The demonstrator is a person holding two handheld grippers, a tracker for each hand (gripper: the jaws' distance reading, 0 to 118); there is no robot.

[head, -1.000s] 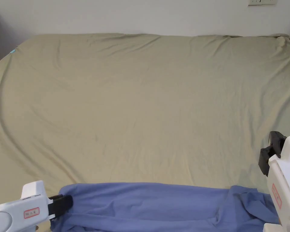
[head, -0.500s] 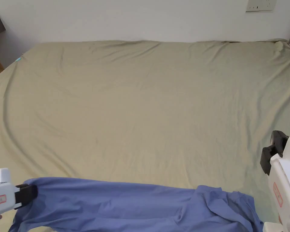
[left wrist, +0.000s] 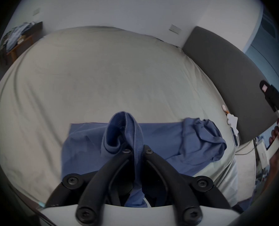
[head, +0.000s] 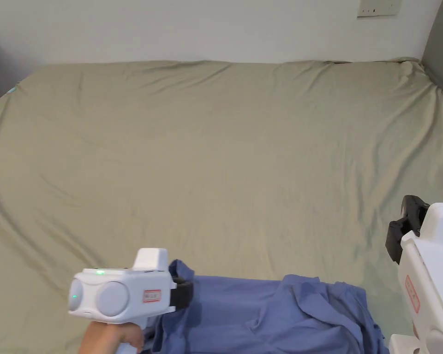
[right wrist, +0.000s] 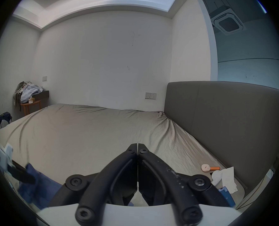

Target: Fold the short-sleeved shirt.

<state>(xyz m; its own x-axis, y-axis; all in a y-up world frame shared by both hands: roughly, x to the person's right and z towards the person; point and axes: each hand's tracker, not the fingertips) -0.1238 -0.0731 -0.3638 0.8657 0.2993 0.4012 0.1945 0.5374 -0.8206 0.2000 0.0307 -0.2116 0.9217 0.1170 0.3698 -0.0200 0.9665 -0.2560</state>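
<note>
Progress: early. The shirt [head: 280, 313] lies in a long blue band along the near edge of the bed [head: 225, 161], one end bunched into a heap toward the headboard side, the rest roughly flat but creased. No clean fold line is visible yet; judged from this, the fold is barely begun and the garment needs spreading or squaring before it can be halved.

Left gripper [left wrist: 138, 149]: clenched on a ribbed edge of the shirt, a loop of cloth standing up between the jaws. It could be the collar or a sleeve hem; the blur does not let me say which. In the head view this gripper [head: 183, 292] sits at the left end of the band, with a hand [head: 107, 339] under it.

Right gripper [right wrist: 138, 148]: jaws pressed together on nothing, held above the bed and apart from the shirt. In the head view it [head: 403, 226] stands at the right edge, beyond the bunched end.

Left to do, as I judge it: free the heap, lay the sleeves in, fold the body over.

Surface: olive-tan sheet, lightly wrinkled, with open space beyond the shirt. Small clutter lies in the corner by the grey headboard [right wrist: 225, 115]: an orange-handled item [right wrist: 209, 168] and white paper [right wrist: 225, 179].

Room: white walls, a wall socket [head: 378, 7], and a side table [right wrist: 31, 104] piled with clothes in the far corner.
</note>
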